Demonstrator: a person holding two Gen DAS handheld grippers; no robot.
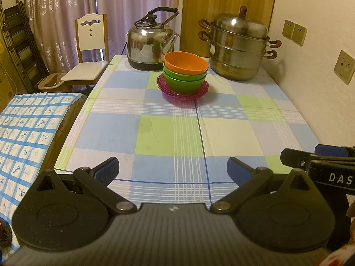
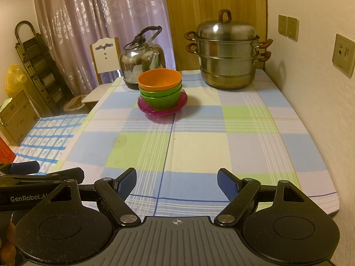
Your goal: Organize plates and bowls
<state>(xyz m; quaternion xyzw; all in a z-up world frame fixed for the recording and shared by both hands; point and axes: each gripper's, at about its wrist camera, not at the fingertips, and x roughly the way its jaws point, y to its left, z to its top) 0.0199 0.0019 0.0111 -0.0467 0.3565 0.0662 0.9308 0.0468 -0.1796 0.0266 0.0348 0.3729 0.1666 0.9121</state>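
An orange bowl (image 1: 186, 63) is nested on two green bowls (image 1: 184, 82), and the stack stands on magenta plates (image 1: 168, 94) at the far middle of the checked table (image 1: 168, 133). The same stack shows in the right wrist view: orange bowl (image 2: 159, 79), green bowls (image 2: 160, 98), magenta plates (image 2: 184, 99). My left gripper (image 1: 174, 168) is open and empty over the table's near edge. My right gripper (image 2: 176, 181) is open and empty, also at the near edge, well short of the stack.
A steel kettle (image 1: 152, 42) and a tiered steel steamer pot (image 1: 238, 48) stand at the table's far edge behind the stack. A wall (image 1: 321, 77) runs along the right side. A chair (image 1: 88, 51) and a blue-patterned cloth (image 1: 26, 128) lie to the left.
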